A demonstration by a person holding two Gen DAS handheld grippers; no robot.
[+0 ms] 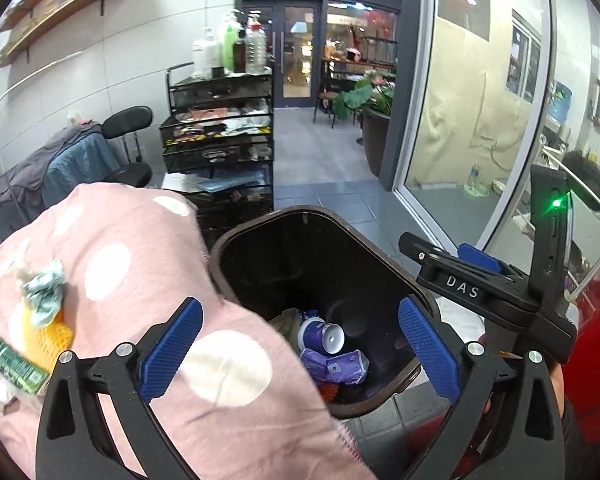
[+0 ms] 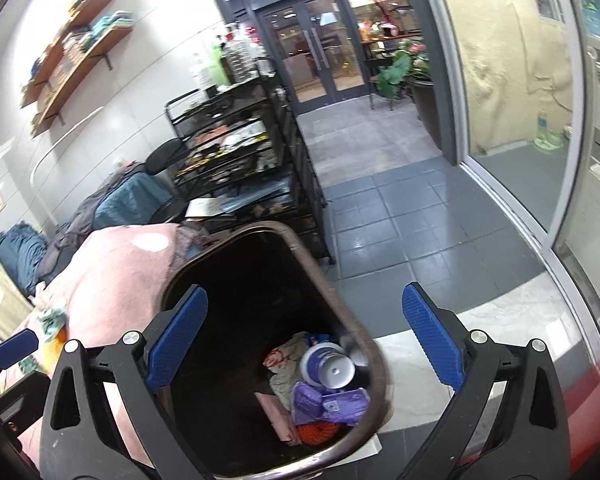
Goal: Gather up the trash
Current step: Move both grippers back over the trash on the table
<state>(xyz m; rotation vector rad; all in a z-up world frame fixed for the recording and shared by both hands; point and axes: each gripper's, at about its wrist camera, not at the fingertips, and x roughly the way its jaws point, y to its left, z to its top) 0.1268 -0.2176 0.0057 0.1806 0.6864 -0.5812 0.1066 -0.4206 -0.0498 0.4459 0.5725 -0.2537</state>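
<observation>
both grippers' fingers (image 1: pixel 428 352) (image 2: pixel 430 344) spread apart, empty, over the trash bin (image 1: pixel 236 240) (image 2: pixel 188 268).

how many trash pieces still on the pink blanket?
3 clear: crumpled tissue, orange net under it, green wrapper nearer the left edge. White scraps nearby are unclear; more may be out of frame.

Pink dotted blanket (image 1: pixel 148 280), crumpled tissue (image 1: pixel 44 294), green wrapper (image 1: pixel 16 364), yellow netting (image 1: pixel 52 336) on it

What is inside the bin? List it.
In the bin: a purple can, purple wrappers, crumpled paper and something orange. Whatever lies beneath that pile is covered.
</observation>
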